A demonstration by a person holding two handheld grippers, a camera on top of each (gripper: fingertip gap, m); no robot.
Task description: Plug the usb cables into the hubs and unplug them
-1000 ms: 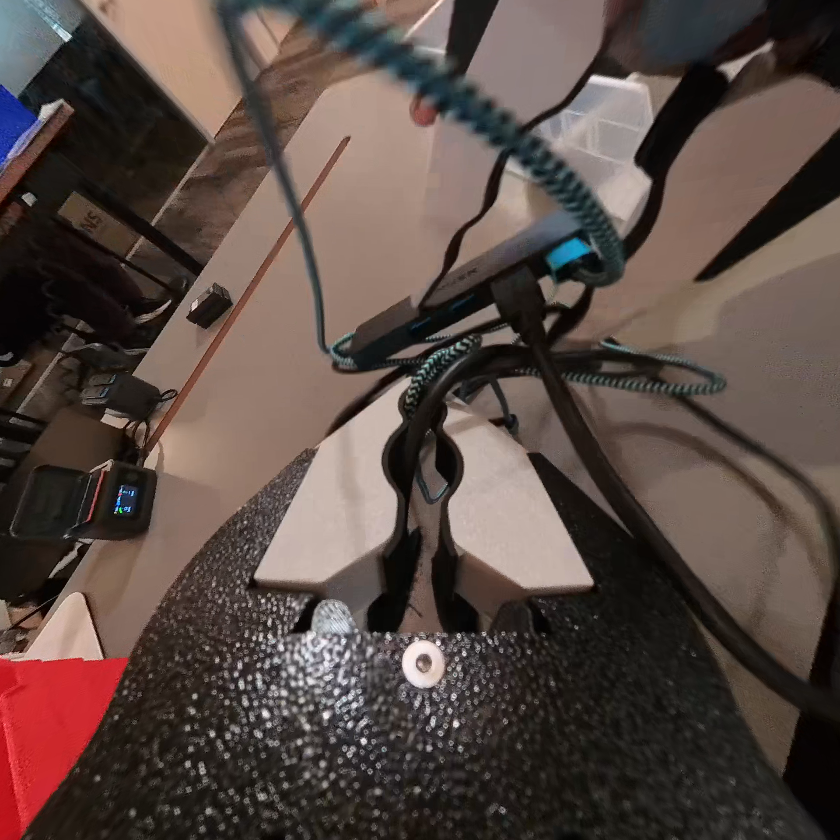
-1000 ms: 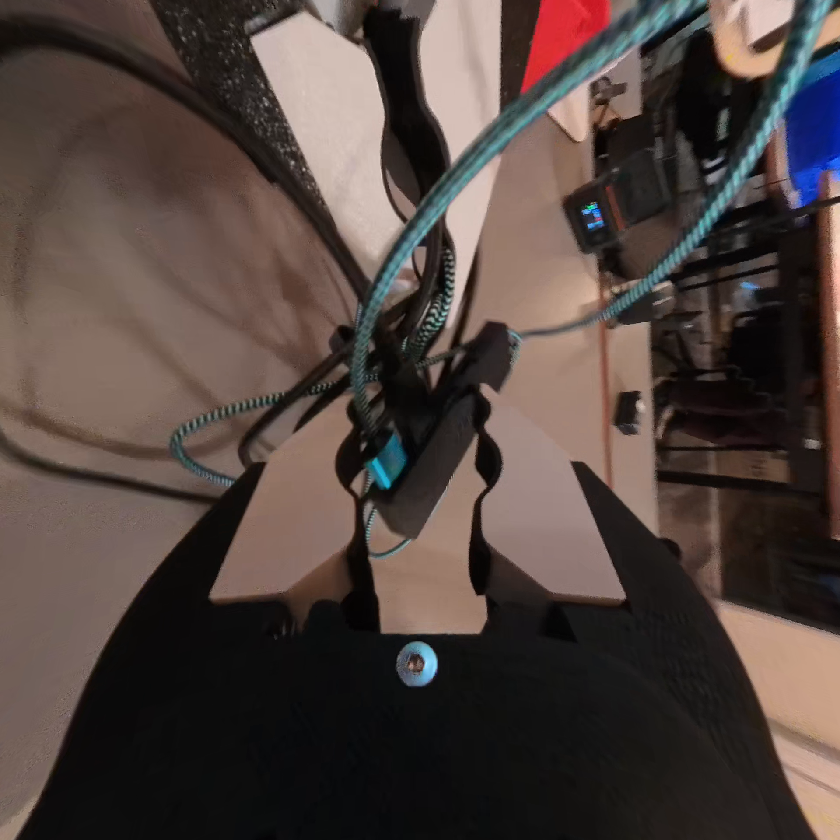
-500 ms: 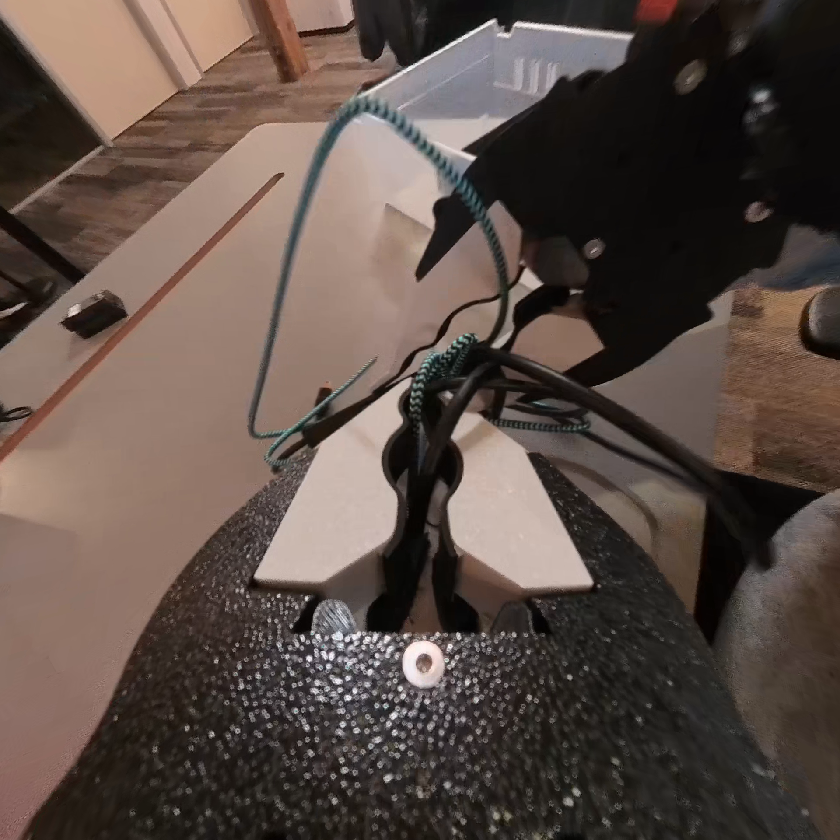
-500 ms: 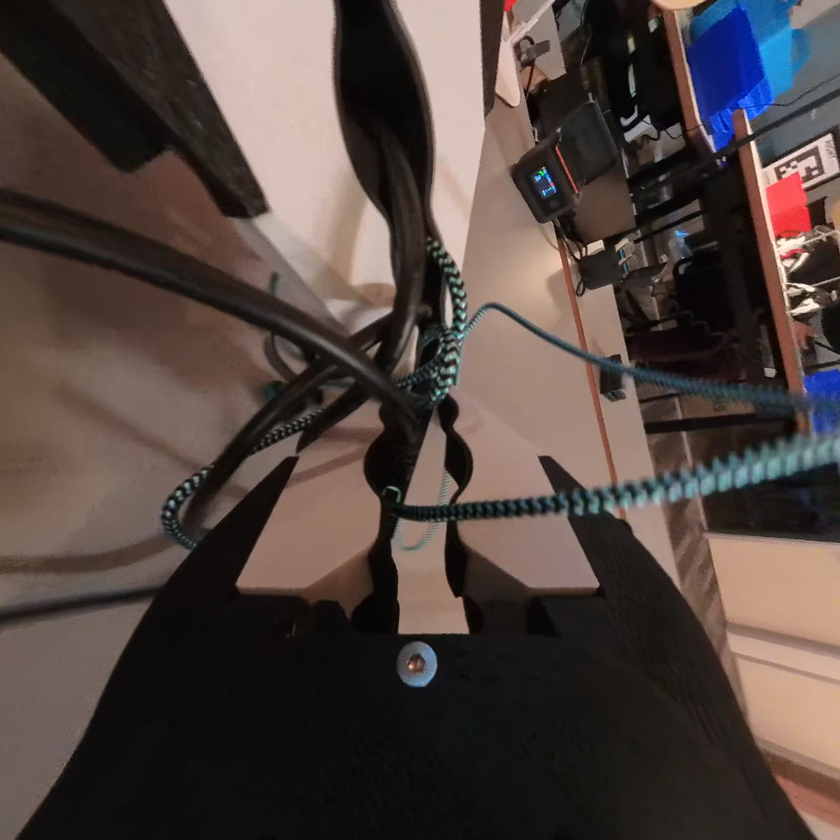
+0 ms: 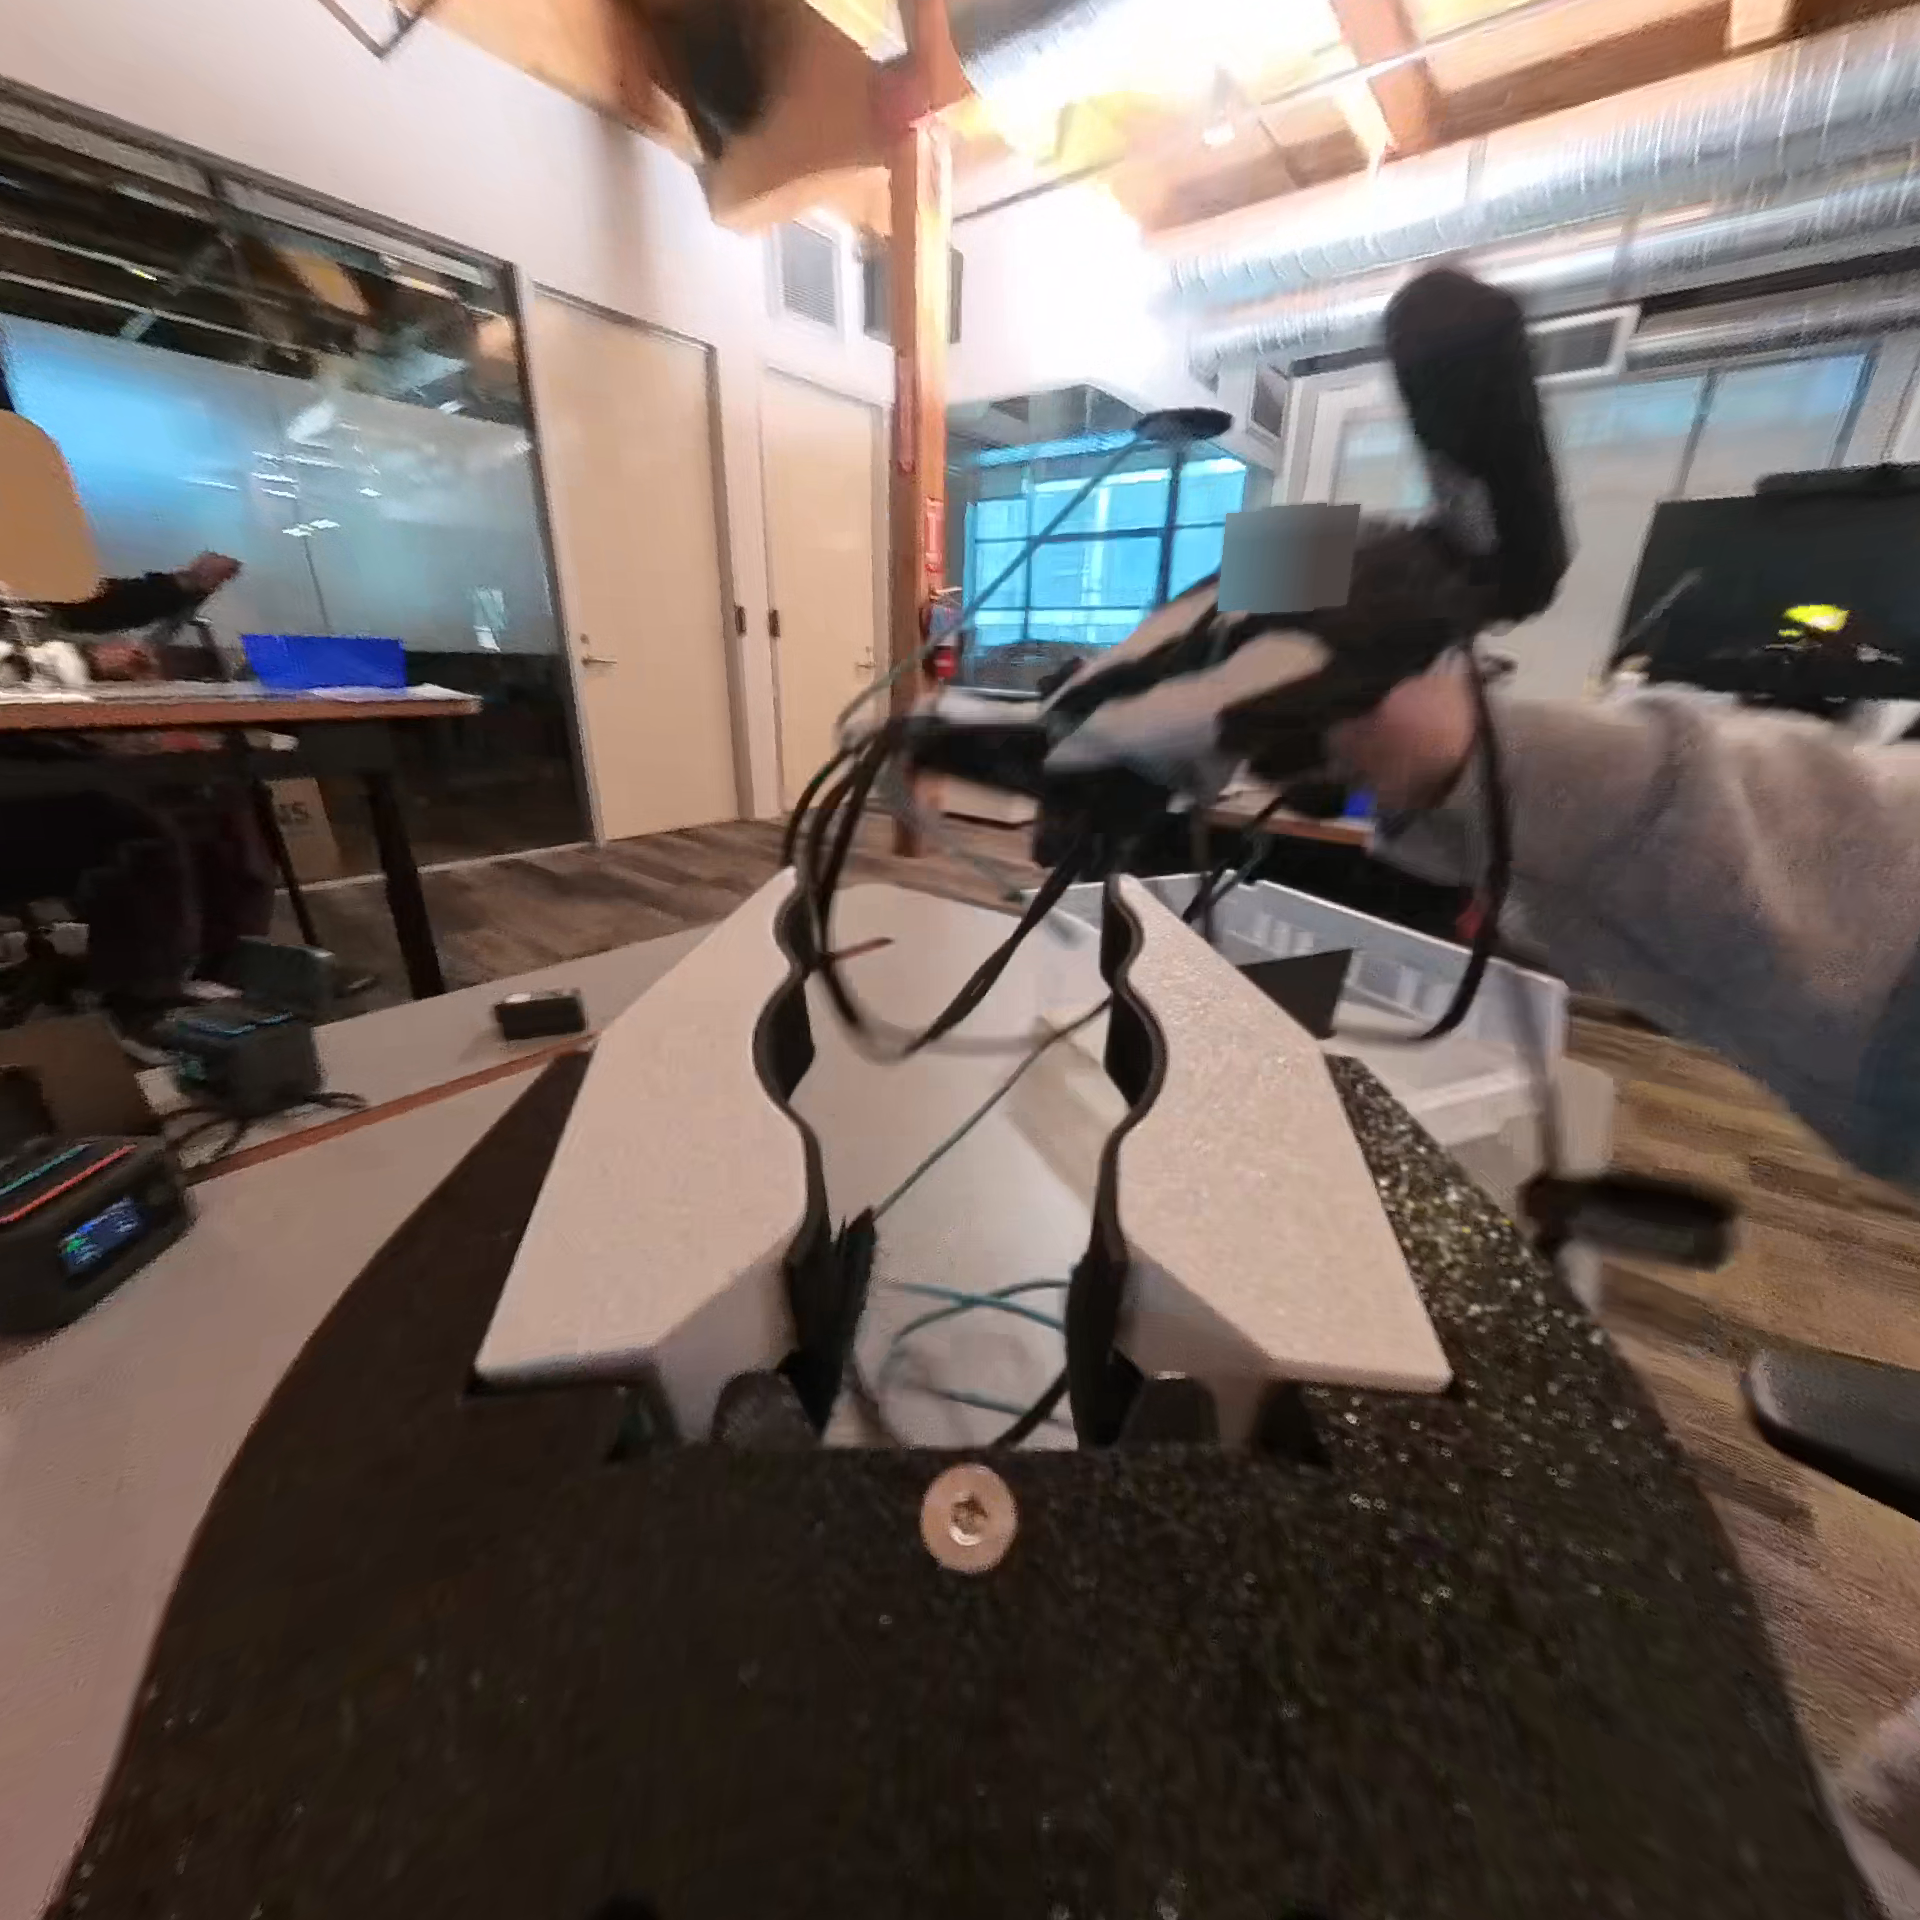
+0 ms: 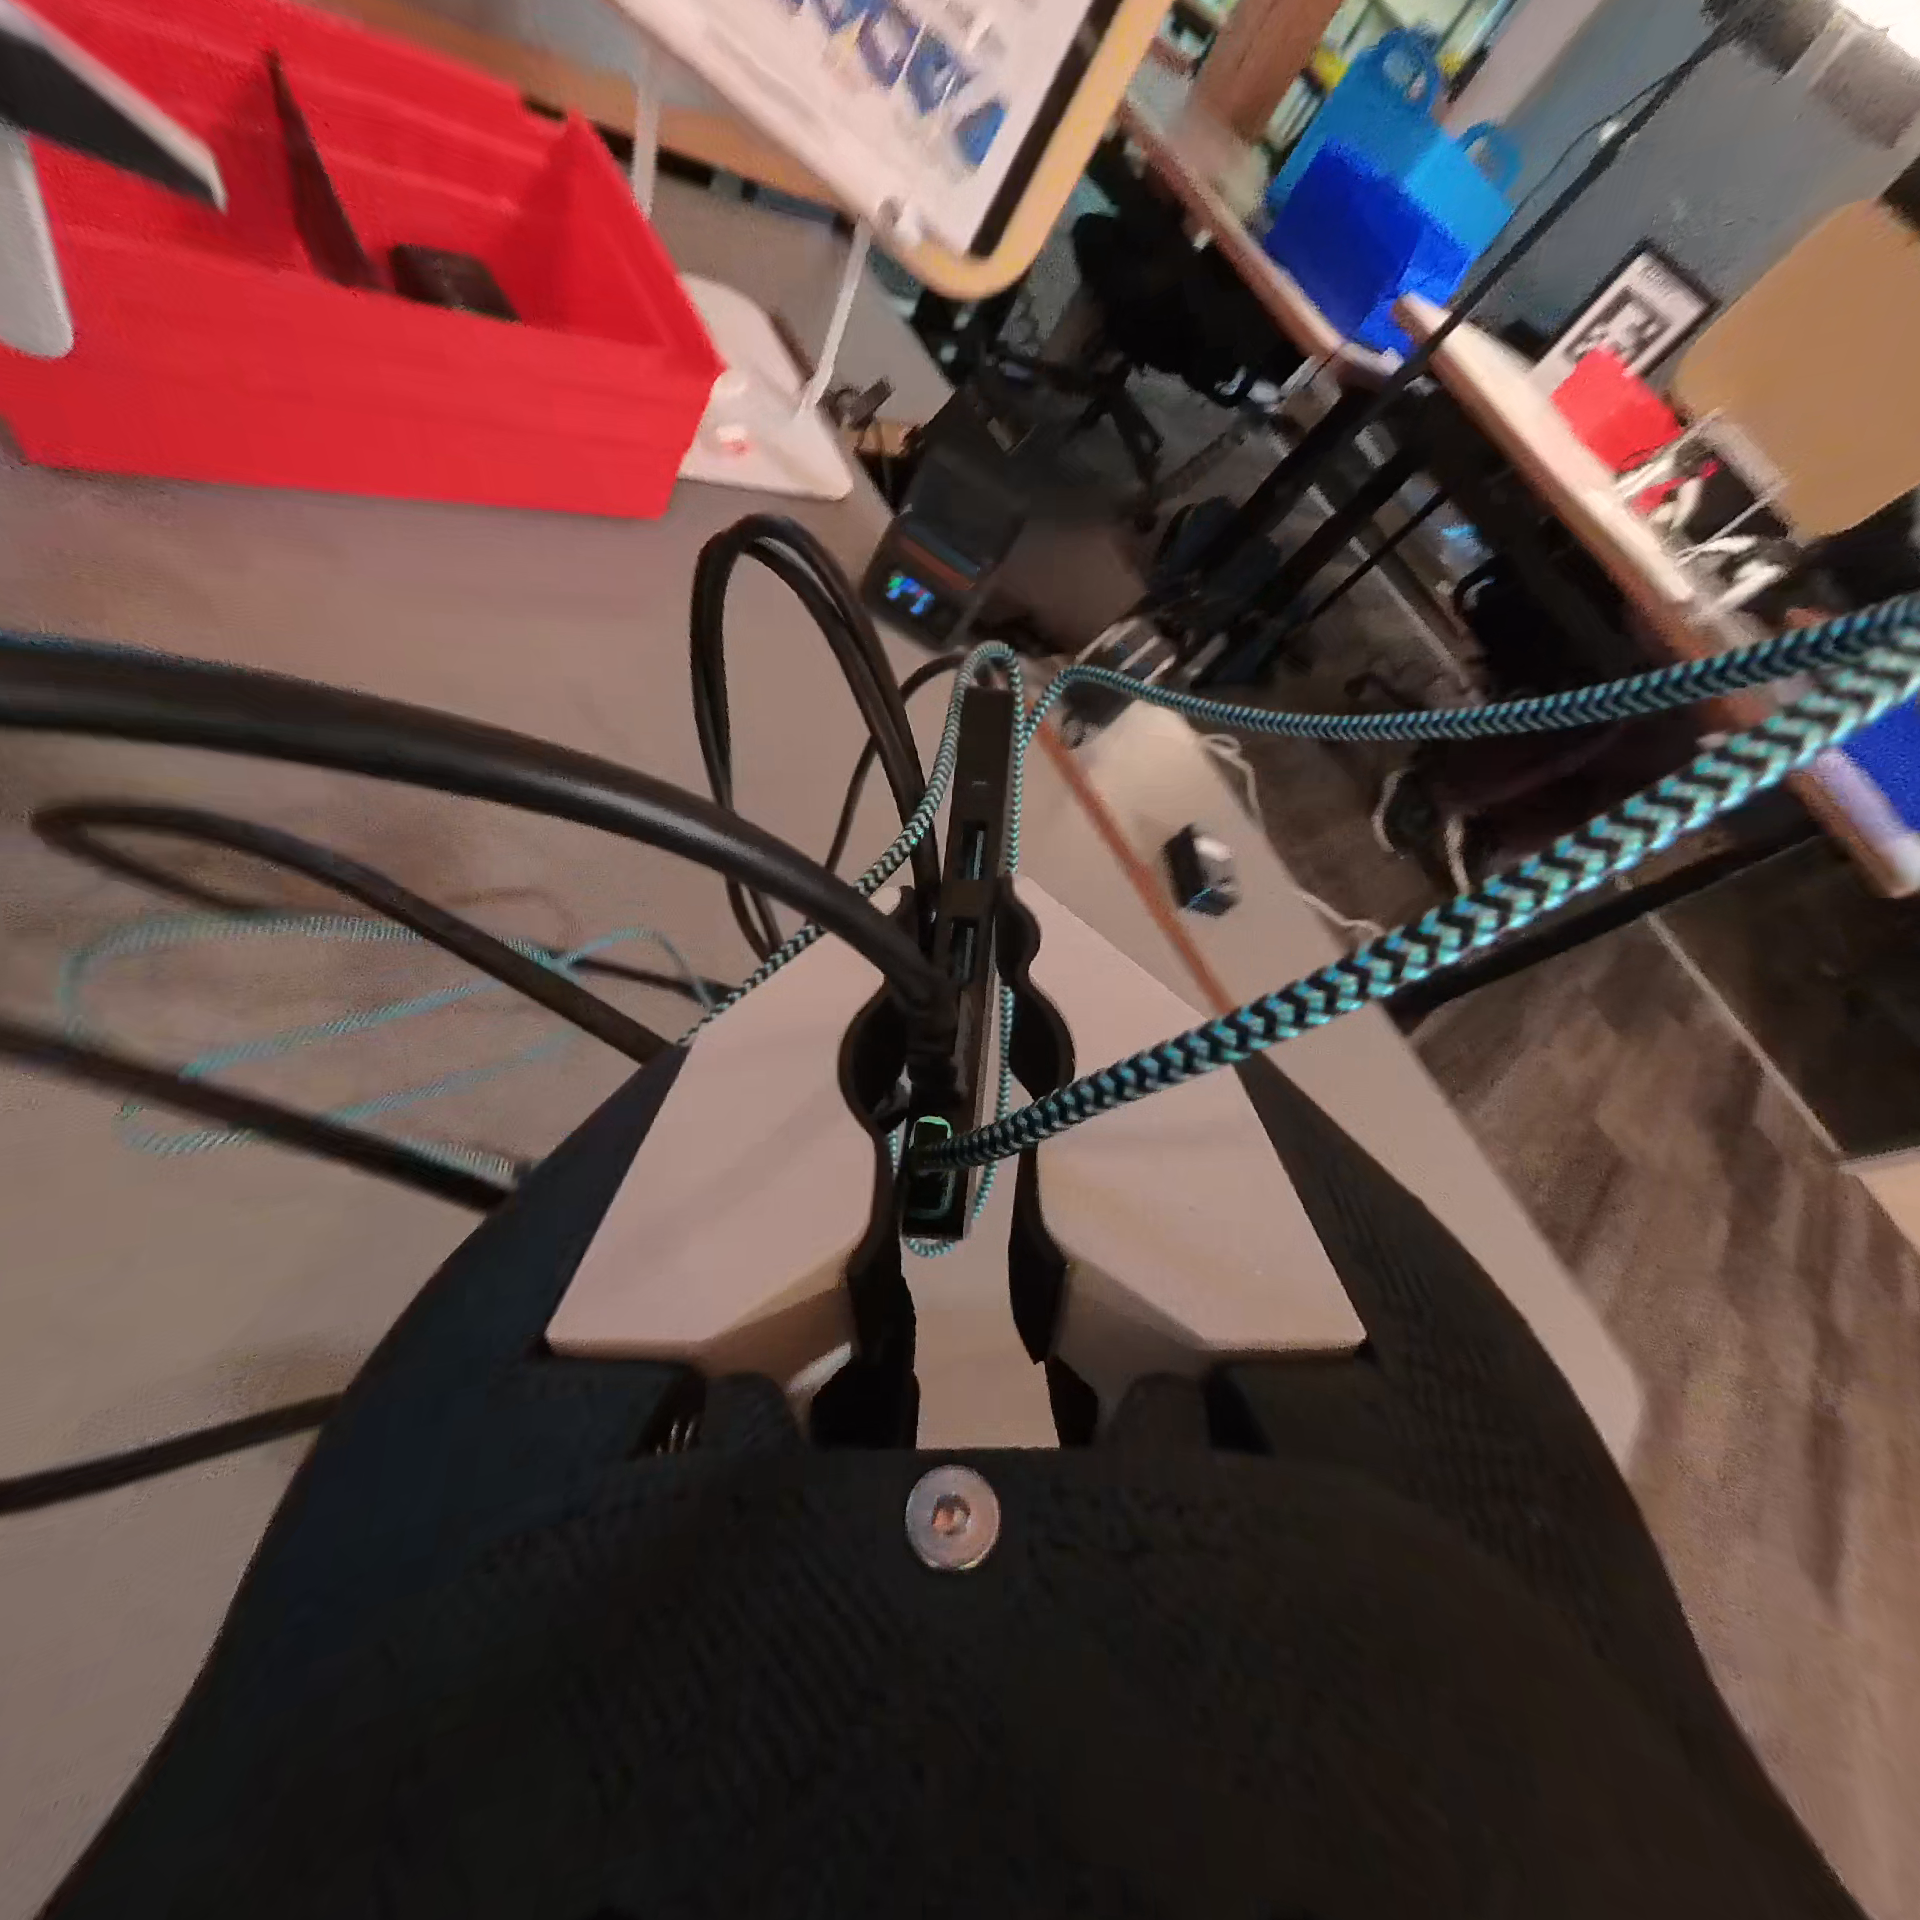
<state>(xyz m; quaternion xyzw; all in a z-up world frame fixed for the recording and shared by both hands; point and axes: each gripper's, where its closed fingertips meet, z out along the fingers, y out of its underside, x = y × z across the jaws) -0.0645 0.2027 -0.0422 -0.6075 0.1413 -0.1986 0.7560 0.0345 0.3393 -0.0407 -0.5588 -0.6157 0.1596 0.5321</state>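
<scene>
Office space surrounds the work: glass partitions, doors and exposed ceiling ducts in the left wrist view, with a grey table (image 5: 125,1434) below and a pale bin (image 5: 1455,997) at its far edge. I note a red tray (image 6: 343,384) on the same table in the right wrist view.

My left gripper (image 5: 951,914) stands released, its jaws wide apart with nothing held; only thin cable strands pass behind the gap. My right gripper (image 6: 961,914) is clenched on a slim black hub (image 6: 971,935), held edge-on between the jaws and lifted off the table. A thick black cable (image 6: 499,769) enters the hub on its left side, and a teal braided cable (image 6: 1455,925) is plugged in near the gripper's base, running off to the upper right.

Judgement: the step in hand is an unplug. To do it well I should keep the right grip firm on the hub body, bring the left jaws onto a plug shell rather than the cord, and pull straight along the port axis without twisting.

Limits of inspection: the left wrist view is motion-blurred, so the right gripper there (image 5: 1195,707) reads only as a dark mass with dangling cables. How many ports are occupied I cannot confirm. Where the teal cable ends is cut off by the frame.
</scene>
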